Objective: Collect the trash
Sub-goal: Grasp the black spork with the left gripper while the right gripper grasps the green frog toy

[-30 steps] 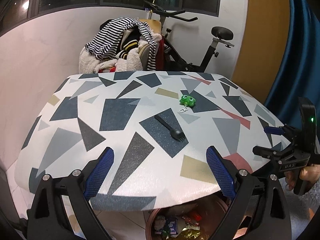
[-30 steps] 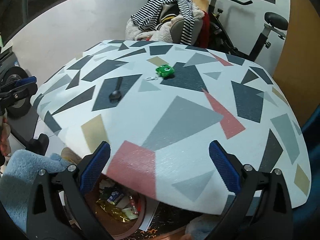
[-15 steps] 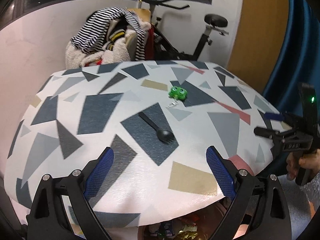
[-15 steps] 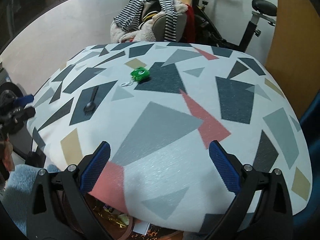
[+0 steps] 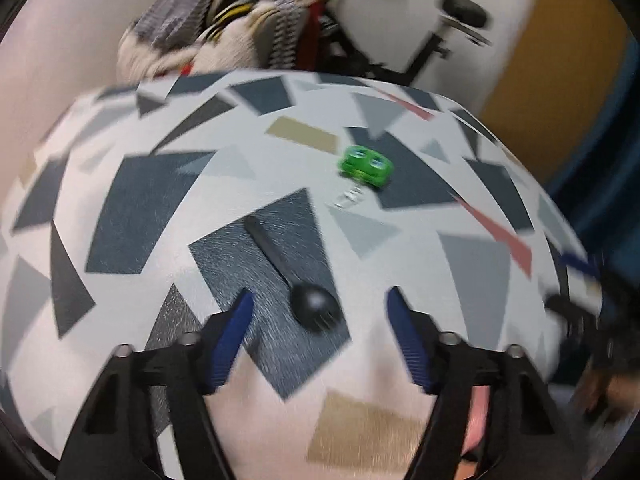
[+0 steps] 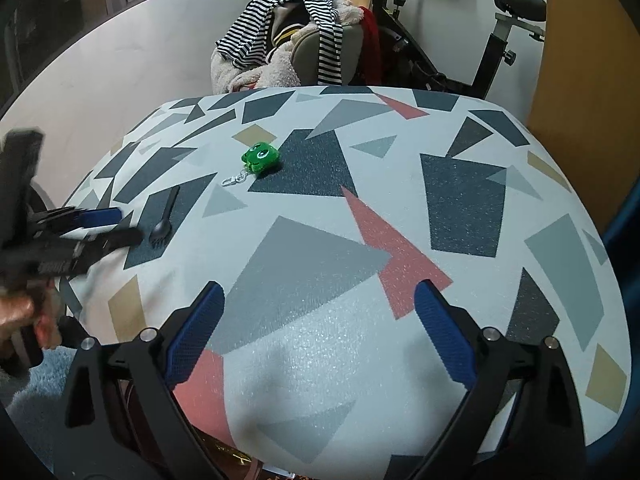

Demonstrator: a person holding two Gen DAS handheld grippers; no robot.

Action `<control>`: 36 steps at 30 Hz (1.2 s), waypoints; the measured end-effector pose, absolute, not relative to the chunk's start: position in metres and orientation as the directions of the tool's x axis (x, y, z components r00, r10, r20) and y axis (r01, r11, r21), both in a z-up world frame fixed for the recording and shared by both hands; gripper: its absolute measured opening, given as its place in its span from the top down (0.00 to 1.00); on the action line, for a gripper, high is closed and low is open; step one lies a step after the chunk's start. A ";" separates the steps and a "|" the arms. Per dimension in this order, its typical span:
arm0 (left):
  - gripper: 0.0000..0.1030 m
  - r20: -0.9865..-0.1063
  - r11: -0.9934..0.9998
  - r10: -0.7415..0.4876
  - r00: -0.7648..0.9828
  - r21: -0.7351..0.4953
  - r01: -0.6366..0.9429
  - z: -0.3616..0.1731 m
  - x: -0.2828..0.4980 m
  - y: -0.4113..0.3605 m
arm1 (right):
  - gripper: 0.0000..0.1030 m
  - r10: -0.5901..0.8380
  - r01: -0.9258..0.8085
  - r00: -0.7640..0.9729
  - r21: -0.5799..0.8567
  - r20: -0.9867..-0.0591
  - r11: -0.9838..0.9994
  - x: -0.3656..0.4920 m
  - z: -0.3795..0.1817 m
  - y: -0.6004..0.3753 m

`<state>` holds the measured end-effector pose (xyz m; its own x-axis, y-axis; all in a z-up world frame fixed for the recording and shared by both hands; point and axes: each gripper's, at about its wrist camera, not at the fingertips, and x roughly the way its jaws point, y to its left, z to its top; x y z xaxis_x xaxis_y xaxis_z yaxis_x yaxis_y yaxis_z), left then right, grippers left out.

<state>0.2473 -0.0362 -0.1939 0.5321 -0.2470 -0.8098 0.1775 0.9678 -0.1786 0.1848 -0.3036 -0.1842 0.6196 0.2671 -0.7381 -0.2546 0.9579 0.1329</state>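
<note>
A black plastic fork lies on the patterned table, its head pointing toward me. My left gripper is low over it with the fork's head between the blue pads. The jaws are closing and the pads are still clear of the fork on both sides. The right wrist view shows that same left gripper just left of the fork. My right gripper hangs open over the table's near edge with nothing between its fingers. A green frog keychain sits further back.
A chair piled with striped and fleecy clothes stands behind the table, with an exercise bike to its right. A blue curtain hangs on the right. Under the table's near edge, a gold wrapper in a bin just shows.
My left gripper has moved forward and down over the table to the fork, and its jaws have narrowed. The bin has dropped out of its view. My right gripper has moved slightly forward.
</note>
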 end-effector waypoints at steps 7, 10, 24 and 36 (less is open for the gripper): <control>0.70 -0.840 0.968 -0.239 0.488 -0.248 0.046 -0.213 0.279 -0.019 | 0.13 0.281 -0.263 0.617 0.144 -0.735 0.954 0.195 -0.188 -0.302; 0.70 -0.835 0.970 -0.231 0.499 -0.236 0.054 -0.213 0.285 -0.022 | 0.14 0.279 -0.267 0.617 0.138 -0.736 0.954 0.199 -0.188 -0.301; 0.80 -0.824 0.993 -0.081 0.560 -0.021 0.114 -0.217 0.288 -0.052 | 0.17 0.296 -0.281 0.599 0.151 -0.744 0.948 0.211 -0.196 -0.293; 0.90 -0.762 0.979 -0.201 0.615 -0.145 0.141 -0.194 0.268 -0.018 | 0.26 0.347 -0.326 0.584 0.179 -0.734 0.928 0.229 -0.189 -0.281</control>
<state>0.2677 -0.0177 -0.1941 0.6152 -0.2013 -0.7622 0.1410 0.9794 -0.1448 0.2290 -0.2811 -0.1891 0.5835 0.3466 -0.7344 -0.3264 0.9282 0.1788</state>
